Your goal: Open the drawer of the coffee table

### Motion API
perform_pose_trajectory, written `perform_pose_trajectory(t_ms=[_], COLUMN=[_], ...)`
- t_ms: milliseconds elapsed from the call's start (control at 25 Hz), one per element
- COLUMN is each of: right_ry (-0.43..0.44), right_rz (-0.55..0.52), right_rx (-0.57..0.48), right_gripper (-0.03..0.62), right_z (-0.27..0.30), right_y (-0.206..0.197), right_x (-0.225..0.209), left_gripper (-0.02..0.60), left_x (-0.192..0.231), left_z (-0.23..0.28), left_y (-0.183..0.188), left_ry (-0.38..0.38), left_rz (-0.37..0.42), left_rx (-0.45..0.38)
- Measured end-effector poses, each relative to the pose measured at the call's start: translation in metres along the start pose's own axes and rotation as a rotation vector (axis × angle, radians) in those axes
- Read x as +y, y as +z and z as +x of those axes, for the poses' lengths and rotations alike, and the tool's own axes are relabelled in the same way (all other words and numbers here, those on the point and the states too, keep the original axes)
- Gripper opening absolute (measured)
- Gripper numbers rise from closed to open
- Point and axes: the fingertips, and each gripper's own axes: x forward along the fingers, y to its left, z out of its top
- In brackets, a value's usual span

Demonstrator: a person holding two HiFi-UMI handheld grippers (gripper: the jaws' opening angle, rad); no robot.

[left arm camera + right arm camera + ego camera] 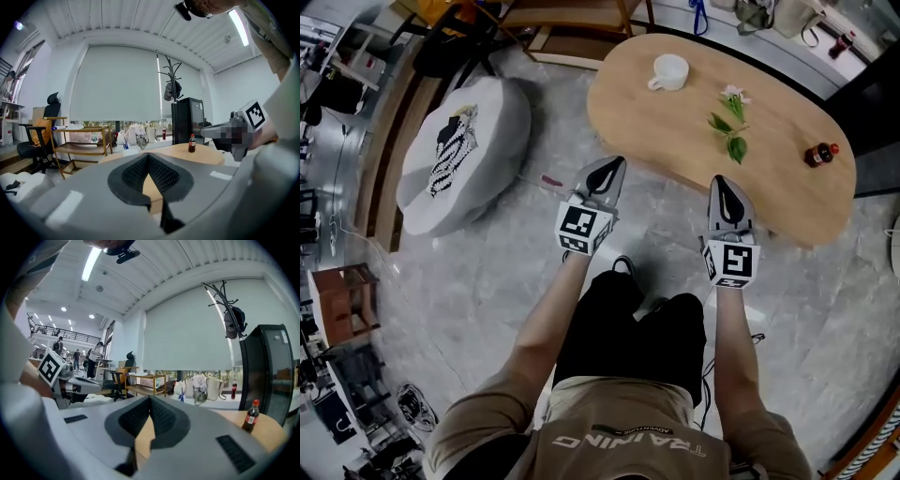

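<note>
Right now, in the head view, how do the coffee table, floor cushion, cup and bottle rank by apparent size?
1. coffee table
2. floor cushion
3. cup
4. bottle, only slightly smaller than the cup

Open-plan office/lab w/ a lounge corner. Swivel office chair point(40, 140), coat rack point(171, 79), roller blind point(115, 84), strip light point(89, 263), plus a railed mezzanine point(58, 335) w/ ppl point(95, 359) standing about. Low coffee table point(675, 141) & round pouf point(464, 155) on stone-look floor point(487, 281).

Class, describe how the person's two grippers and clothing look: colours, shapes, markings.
The left gripper and right gripper match: pale grey tapered shells with black ribbed pads, each carrying a white cube printed with black square markers. The person wears a tan short-sleeved shirt and black shorts.
</note>
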Motion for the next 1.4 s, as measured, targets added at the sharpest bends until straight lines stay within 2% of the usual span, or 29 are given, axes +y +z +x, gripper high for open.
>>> perform_pose_trajectory(t_ms=[320, 680, 840, 1000, 1200, 1280, 1400], right_ry=[0.003, 0.024, 0.035, 0.016, 0.003, 0.004, 0.006], right_rz=[-0.011, -0.066, -0.057, -0.006, -0.015, -0.025, -0.042], right_rx=[-0.018, -0.087, -0.149, -0.080, -0.063, -0.060, -0.059], right_gripper=[0.005, 0.005, 0.005, 0.005, 0.005, 0.005, 0.005], right_z=[0.027, 0.036, 0.035, 0.027, 0.021, 0.021, 0.019], right_y=[-0.098, -0.180, -0.200, -0.233, -0.234, -0.234, -0.233], right_x=[0.013, 0.038, 0.044, 0.046, 0.035, 0.032, 0.031], left_gripper=[0.006, 0.006, 0.006, 0.006, 0.006, 0.006, 0.006], left_x=[0.015, 0.027, 0.025, 0.008, -0.011, -0.012, -0.012], left_z=[0.031, 0.051, 0.067, 0.076, 0.074, 0.077, 0.079], left_y=[-0.113, -0.207, -0.232, -0.254, -0.252, -0.252, -0.258], left_ry=[0.026, 0.041, 0.028, 0.010, -0.002, -0.002, -0.003], left_rz=[-0.015, 0.014, 0.057, 0.036, 0.036, -0.011, -0.125], left_rx=[-0.027, -0.080, -0.084, -0.018, -0.004, -0.010, -0.018])
